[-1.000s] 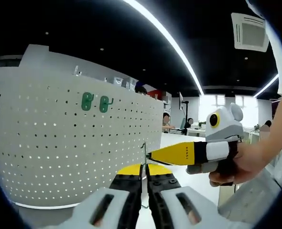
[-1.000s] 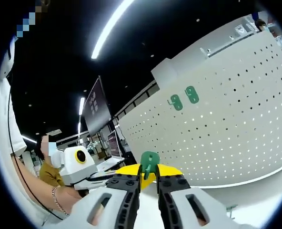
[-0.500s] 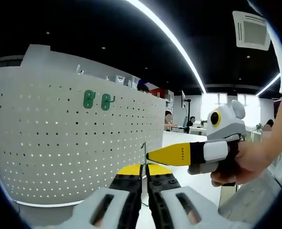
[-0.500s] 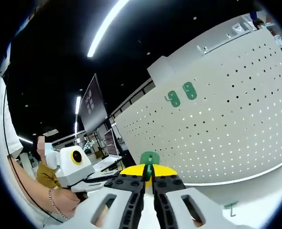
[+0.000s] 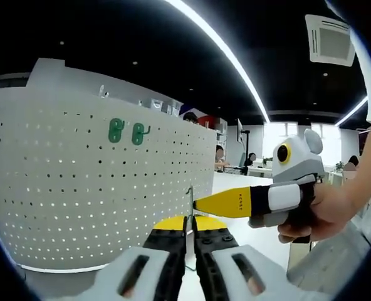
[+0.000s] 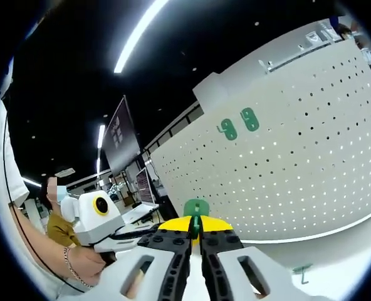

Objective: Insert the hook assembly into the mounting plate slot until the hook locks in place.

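Overhead, long ceiling light strips [image 5: 223,56] run across a dark ceiling, and below them a curved white pegboard [image 5: 79,188] serves as the landmark for everything else. High on the pegboard, toward its left part in the left gripper view, two green hooks [image 5: 126,132] are already seated side by side in the holes.

To the right of the pegboard's edge, the left gripper [image 5: 190,233] is seen with its jaws drawn together on a thin wire hook piece [image 5: 190,202], which is held upright in front of the board (presumably so that it can be met by the other part). Further right, the right gripper [image 5: 201,204] is brought in from the side by a hand [image 5: 326,210], its yellow tip just beside the wire.

In the right gripper view, the left gripper [image 6: 126,235] is seen at the left, away from the pegboard [image 6: 311,157], which fills the right side with its two green hooks [image 6: 239,124] well above. The right gripper [image 6: 195,235] is closed on a green mounting plate [image 6: 196,210], held edge-up in front of the board. Both parts appear to be kept off the board and near each other so that hook and slot can be aligned; insertion is judged not yet done.
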`<move>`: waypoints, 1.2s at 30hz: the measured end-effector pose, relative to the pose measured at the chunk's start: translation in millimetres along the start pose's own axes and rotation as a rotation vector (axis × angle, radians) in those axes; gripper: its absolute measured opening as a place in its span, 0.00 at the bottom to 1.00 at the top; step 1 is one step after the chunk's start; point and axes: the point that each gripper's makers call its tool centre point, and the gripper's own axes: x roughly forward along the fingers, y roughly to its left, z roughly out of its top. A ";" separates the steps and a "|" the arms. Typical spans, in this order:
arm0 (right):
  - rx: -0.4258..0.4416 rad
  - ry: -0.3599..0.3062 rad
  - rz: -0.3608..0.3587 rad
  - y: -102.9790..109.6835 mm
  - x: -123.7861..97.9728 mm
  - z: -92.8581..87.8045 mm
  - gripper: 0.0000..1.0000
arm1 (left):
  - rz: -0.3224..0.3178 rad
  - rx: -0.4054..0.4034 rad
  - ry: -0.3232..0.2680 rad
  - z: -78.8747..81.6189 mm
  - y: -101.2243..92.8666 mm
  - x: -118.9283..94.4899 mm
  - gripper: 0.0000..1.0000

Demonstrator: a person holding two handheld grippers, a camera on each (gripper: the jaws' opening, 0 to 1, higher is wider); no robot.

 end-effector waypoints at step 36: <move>-0.234 0.011 -0.099 -14.7 -5.3 4.7 0.01 | -0.046 0.005 0.150 -32.7 1.5 0.9 0.76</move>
